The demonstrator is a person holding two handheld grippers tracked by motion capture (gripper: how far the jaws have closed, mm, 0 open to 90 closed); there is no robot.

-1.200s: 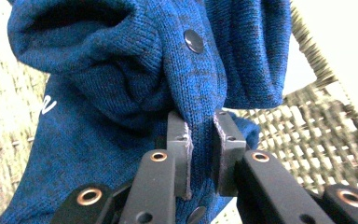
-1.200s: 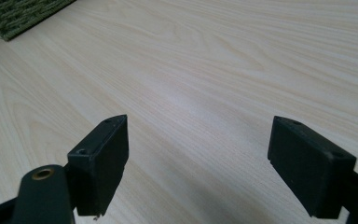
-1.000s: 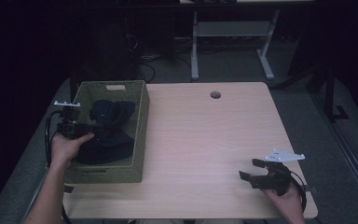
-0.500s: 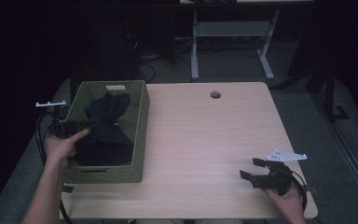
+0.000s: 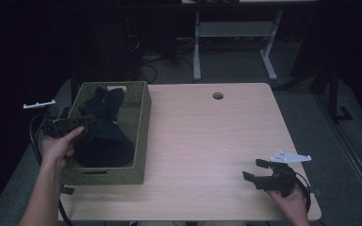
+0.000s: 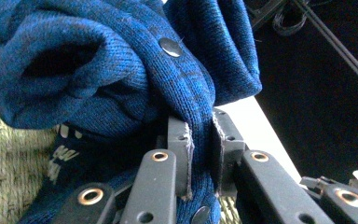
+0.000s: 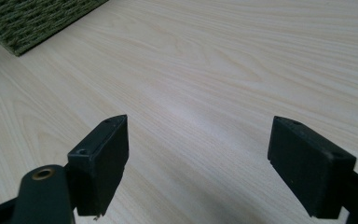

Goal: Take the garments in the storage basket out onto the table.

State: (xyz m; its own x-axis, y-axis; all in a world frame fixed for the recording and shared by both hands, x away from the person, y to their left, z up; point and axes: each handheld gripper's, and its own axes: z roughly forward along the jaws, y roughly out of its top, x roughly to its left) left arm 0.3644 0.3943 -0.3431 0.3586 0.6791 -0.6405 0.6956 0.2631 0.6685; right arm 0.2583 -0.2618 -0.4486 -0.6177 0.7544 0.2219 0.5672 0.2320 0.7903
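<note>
- Gripping a fold of the dark blue knit garment [image 6: 121,70], the left gripper [image 6: 200,154] has its jaws pinched narrow on the fabric.
- Garment sits bunched inside the green woven basket [image 5: 141,136], spilling toward the basket's left rim, where the left gripper [image 5: 68,125] holds it.
- Basket stands on the table [image 5: 207,141], at its left end.
- Right gripper [image 5: 257,172] rests well right of the basket near the table's front edge, jaws wide, nothing between.
</note>
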